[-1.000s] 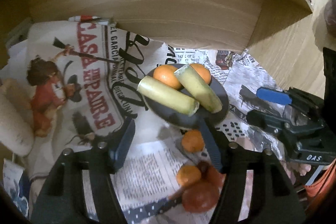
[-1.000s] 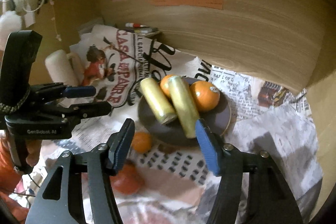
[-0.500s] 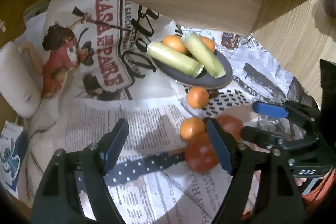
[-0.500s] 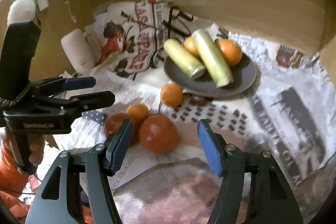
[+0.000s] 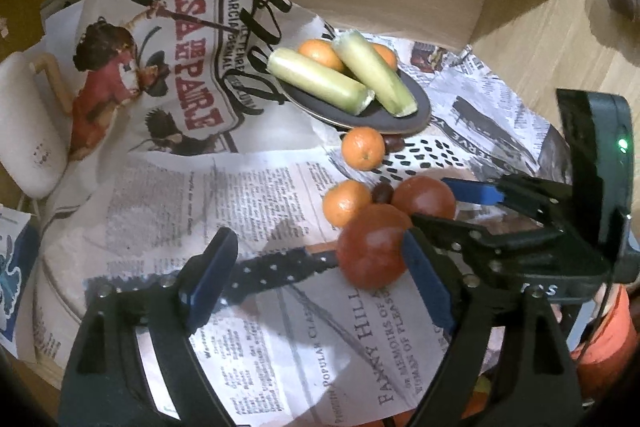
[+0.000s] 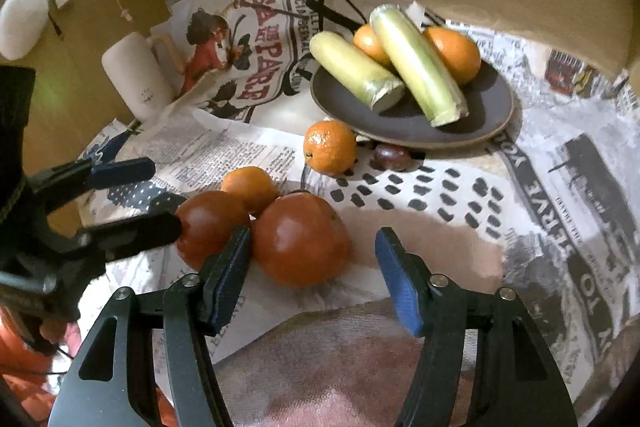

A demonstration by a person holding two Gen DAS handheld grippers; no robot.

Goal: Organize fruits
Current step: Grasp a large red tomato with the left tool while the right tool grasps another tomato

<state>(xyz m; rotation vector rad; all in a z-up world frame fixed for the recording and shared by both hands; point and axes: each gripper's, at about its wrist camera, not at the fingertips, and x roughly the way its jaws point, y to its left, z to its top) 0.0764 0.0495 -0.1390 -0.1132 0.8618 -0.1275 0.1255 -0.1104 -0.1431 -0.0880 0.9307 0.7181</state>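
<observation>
You are lowering both grippers onto the loose fruit on the newspaper-covered table [image 6: 560, 187]; your right gripper [image 6: 312, 267] is standing open around the large round red-orange tomato-like fruit [image 6: 300, 239], its left pad touching or just beside the skin, the right pad clear, jaws having just been closing a little. Your left gripper [image 5: 316, 283] is gaping wide, its jaws having just been opening, with nothing between them; its right finger is sitting just beside the second red fruit [image 5: 372, 247]. That glossy skin is probably going to be slippery and the flesh soft, so you are best taking it across its widest middle, gently. Two small orange mandarins [image 6: 250, 187] are lying touching or just behind the red pair, another near the dark round plate [image 6: 492, 115], which is carrying two pale green husked corn cobs [image 6: 420, 63] and two more oranges
</observation>
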